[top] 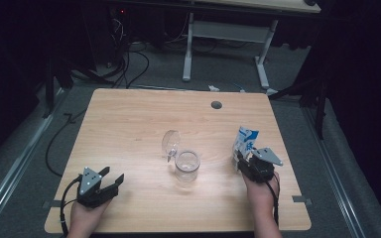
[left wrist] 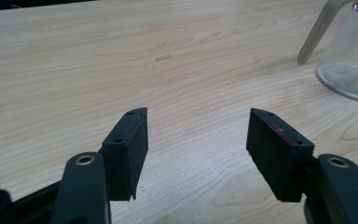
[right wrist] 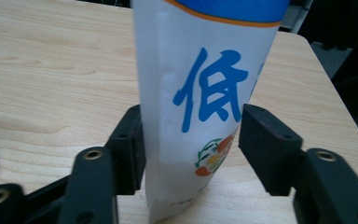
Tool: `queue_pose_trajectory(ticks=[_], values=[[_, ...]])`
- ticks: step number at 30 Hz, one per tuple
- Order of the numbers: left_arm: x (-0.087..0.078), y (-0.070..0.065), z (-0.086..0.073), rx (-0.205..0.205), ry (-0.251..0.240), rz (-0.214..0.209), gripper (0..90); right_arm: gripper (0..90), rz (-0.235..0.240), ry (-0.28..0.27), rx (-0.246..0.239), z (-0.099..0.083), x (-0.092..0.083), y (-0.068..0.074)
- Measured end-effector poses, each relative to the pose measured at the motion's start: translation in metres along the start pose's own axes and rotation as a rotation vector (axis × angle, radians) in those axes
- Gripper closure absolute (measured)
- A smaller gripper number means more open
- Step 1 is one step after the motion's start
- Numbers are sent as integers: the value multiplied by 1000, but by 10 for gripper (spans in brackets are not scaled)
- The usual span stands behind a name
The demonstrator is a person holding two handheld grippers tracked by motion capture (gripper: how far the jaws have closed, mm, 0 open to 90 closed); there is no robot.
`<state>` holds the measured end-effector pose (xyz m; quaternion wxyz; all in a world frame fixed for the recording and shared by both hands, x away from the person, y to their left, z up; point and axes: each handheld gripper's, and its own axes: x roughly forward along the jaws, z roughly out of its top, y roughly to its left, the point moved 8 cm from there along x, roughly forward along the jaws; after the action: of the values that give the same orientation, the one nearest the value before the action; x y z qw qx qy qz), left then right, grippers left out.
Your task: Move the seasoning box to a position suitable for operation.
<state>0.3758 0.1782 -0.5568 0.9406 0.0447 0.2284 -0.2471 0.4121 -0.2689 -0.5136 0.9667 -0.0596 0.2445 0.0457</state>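
In the high view both forearms come up from the bottom edge. The left hand lies low at the lower left of the wooden table [top: 129, 119], with the left gripper [top: 113, 181] angled toward the upper right of the frame, level with the tabletop and near its front edge. The right hand sits at the lower right, wrist straight, and the right gripper [top: 242, 159] points up the frame toward a white and blue milk carton [top: 244, 141] that stands at the right side of the table, well apart from the glassware in the middle. The carton stands upright, its long axis vertical and its folded top uppermost; in the right gripper view its white side, printed with a large blue character and a small coloured emblem [right wrist: 213, 156], faces the camera. In that view the right gripper [right wrist: 191, 140] has the carton's [right wrist: 191, 70] lower part between its jaws: the left pad lies against the carton's edge and the right pad meets or nearly meets its other side, so a firm grip cannot be told. In the left gripper view the left gripper [left wrist: 198, 135] stands wide open over bare wood with nothing between its pads. A clear glass jar [top: 187, 165] stands at the table's centre, its hinged lid [top: 170, 141] tipped open.
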Motion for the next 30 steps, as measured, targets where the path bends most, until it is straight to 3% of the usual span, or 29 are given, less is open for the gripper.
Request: queue_pose_trajectory(ticks=[5,14,17,26,30], values=[[1,-1,0,5,1,1,390,572,12,-8,-2,-1,-4,-2],[1,-1,-1,3,6,0,390,840,33,-11,-23,0,-5,-2],[1,0,-2,2,7,-1,390,870,45,-6,-44,0,-4,-1],[2,0,-1,3,6,0,390,827,75,-20,-13,-1,-7,-7],[1,0,-1,5,6,-1,390,619,67,-20,-3,2,-3,-4]])
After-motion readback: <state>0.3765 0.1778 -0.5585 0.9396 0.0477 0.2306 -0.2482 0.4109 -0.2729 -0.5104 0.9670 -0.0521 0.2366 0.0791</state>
